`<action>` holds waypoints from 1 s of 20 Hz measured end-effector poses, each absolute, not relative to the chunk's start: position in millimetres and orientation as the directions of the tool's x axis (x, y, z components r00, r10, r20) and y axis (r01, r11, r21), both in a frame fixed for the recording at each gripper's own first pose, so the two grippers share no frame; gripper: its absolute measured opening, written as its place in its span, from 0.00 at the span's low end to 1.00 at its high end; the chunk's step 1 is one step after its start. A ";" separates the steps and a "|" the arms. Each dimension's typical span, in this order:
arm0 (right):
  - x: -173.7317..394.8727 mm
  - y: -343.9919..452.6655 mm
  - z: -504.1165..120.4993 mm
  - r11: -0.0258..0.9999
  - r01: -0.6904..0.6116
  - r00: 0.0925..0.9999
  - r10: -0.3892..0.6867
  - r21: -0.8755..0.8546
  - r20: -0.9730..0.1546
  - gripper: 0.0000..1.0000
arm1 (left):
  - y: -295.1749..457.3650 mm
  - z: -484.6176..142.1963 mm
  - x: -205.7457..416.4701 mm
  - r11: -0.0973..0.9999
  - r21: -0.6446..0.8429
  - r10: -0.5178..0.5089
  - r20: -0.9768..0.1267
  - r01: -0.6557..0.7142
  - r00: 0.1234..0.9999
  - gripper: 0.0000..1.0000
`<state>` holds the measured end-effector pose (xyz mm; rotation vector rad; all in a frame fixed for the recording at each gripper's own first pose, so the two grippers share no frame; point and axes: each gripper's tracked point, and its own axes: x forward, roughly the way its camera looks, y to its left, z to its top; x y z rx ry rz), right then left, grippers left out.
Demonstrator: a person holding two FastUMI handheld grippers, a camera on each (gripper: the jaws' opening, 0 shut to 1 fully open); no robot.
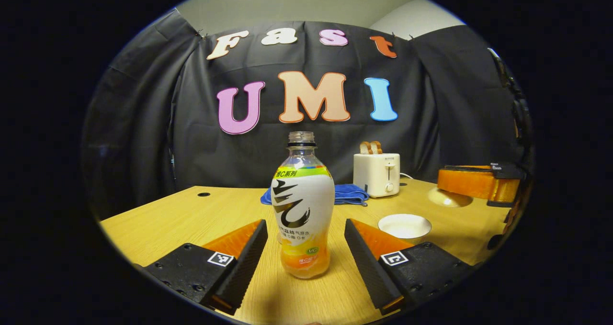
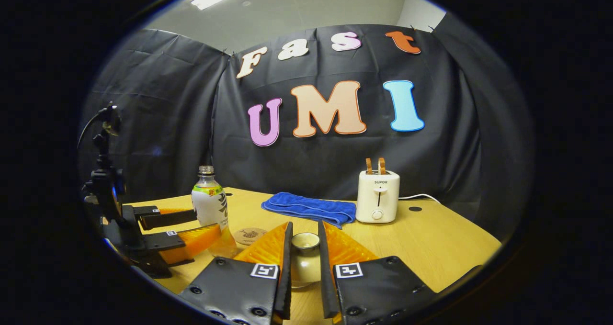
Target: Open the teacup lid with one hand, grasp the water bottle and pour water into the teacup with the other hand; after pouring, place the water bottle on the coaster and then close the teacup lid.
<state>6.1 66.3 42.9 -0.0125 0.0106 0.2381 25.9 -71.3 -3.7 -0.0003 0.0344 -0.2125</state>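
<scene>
Flanking water bottle (image 1: 302, 205), left gripper (image 1: 304, 255) fingers wide apart, untouching; right gripper (image 2: 304, 263) fingers pinching teacup lid (image 2: 305, 242).

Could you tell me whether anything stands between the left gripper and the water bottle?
Nothing visible does. The left gripper is open, with the water bottle upright on the table between its fingers, bare wood on either side.
</scene>
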 end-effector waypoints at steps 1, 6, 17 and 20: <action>6.3 61.5 43.0 0.973 -0.228 0.974 0.228 -0.015 -0.010 0.29 | -72.6 -4.7 29.1 0.979 -0.003 -0.203 -0.041 0.203 0.978 0.95; 1.0 36.1 46.7 0.981 -0.195 0.981 0.195 -0.002 0.000 0.29 | -78.8 -5.8 44.0 0.982 0.003 -0.188 -0.053 0.189 0.981 0.87; -4.9 -9.0 40.7 0.991 -0.131 0.991 0.131 -0.006 -0.011 0.29 | -82.8 -6.2 55.0 0.981 0.052 -0.183 -0.081 0.187 0.980 0.54; -5.0 -16.6 39.4 0.993 -0.119 0.993 0.119 0.007 -0.014 0.29 | -82.3 -2.1 57.8 0.978 0.093 -0.178 -0.087 0.186 0.980 0.54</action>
